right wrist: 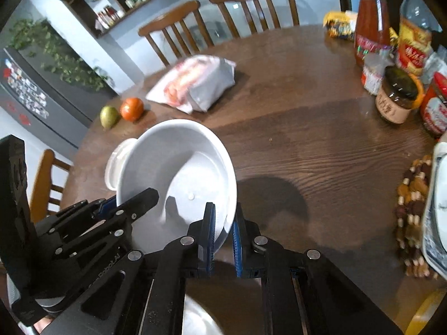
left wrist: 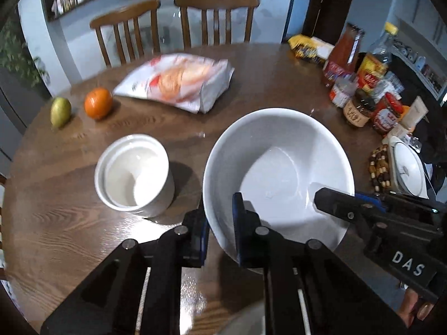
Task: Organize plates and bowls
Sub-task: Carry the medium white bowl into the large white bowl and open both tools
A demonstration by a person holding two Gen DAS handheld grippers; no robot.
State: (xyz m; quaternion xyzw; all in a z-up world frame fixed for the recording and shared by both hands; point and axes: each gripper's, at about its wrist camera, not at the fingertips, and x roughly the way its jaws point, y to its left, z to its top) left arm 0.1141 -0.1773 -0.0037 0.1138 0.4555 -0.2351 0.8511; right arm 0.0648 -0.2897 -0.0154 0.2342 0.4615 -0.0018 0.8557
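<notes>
A large white bowl [left wrist: 279, 167] is held above the brown wooden table [left wrist: 251, 69]. My left gripper [left wrist: 220, 231] is shut on its near rim, one finger inside and one outside. My right gripper [left wrist: 349, 203] grips the bowl's right rim. In the right wrist view the same bowl [right wrist: 178, 178] is tilted, with my right gripper [right wrist: 225, 229] shut on its rim and my left gripper [right wrist: 125, 206] clamped at its left side. A stack of small white bowls [left wrist: 134, 173] stands on the table left of the large bowl, partly hidden behind it in the right wrist view [right wrist: 114, 164].
A snack bag [left wrist: 178, 81], an orange [left wrist: 98, 103] and a pear [left wrist: 60, 111] lie at the far side. Jars and bottles [left wrist: 360, 83] crowd the right edge, with a beaded trivet [right wrist: 413, 212] and a patterned dish [right wrist: 438, 209]. Two chairs [left wrist: 173, 28] stand behind. A white plate edge [right wrist: 201, 321] shows below.
</notes>
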